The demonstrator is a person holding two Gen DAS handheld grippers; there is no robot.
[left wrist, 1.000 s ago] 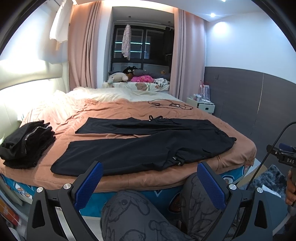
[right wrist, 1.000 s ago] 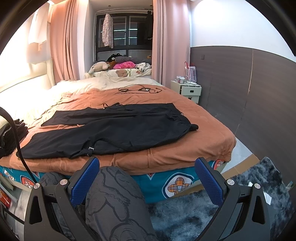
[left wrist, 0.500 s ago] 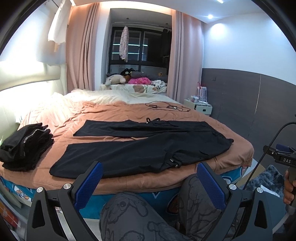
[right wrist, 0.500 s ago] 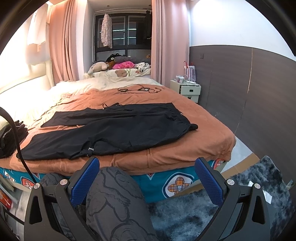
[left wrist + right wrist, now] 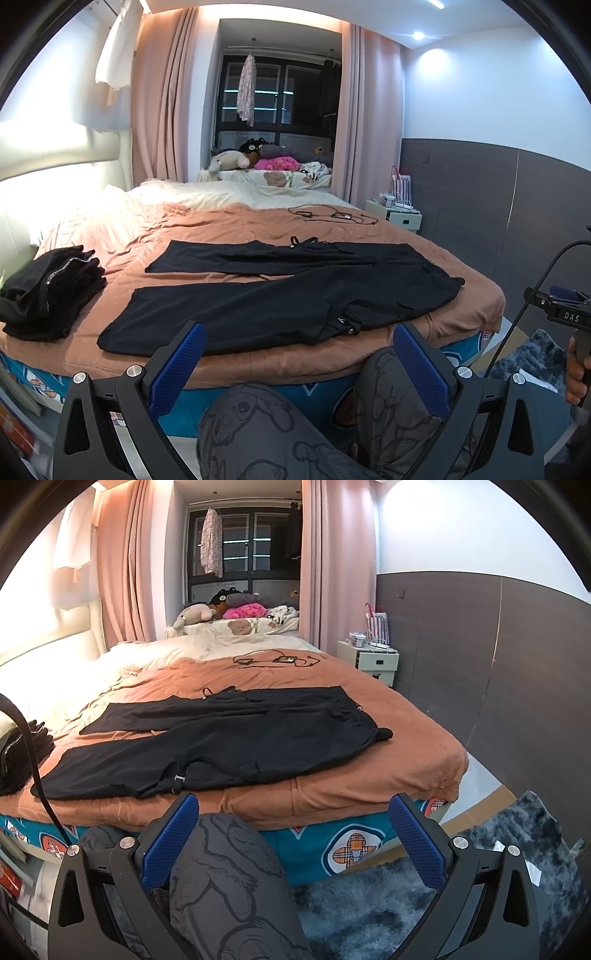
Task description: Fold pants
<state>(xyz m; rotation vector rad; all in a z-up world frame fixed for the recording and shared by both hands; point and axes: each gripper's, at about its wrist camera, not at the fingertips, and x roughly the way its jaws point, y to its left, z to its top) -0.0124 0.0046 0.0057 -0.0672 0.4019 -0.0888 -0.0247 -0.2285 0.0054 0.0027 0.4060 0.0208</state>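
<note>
Pants of thin black fabric [image 5: 280, 299] lie spread flat on the rust-brown bedspread [image 5: 229, 225], legs splayed apart toward nine o'clock and waistband toward three o'clock. In the left wrist view, the left gripper [image 5: 297, 363] hangs short of the bed edge with its blue-padded jaws wide apart and nothing between them, above the person's grey patterned trouser knees [image 5: 273, 435]. A pile of folded dark clothes [image 5: 50, 291] sits at nine o'clock, clear of the pants.

In the right wrist view, the right gripper [image 5: 293, 834] is likewise spread wide and empty, with the pants [image 5: 221, 746] at twelve o'clock and a black cable tangle [image 5: 275, 660] beyond them. The cloth looks light, limp and somewhat slick, so it should drape and slide; pinching the far leg's hem and waistband corner seems the sound hold.
</note>
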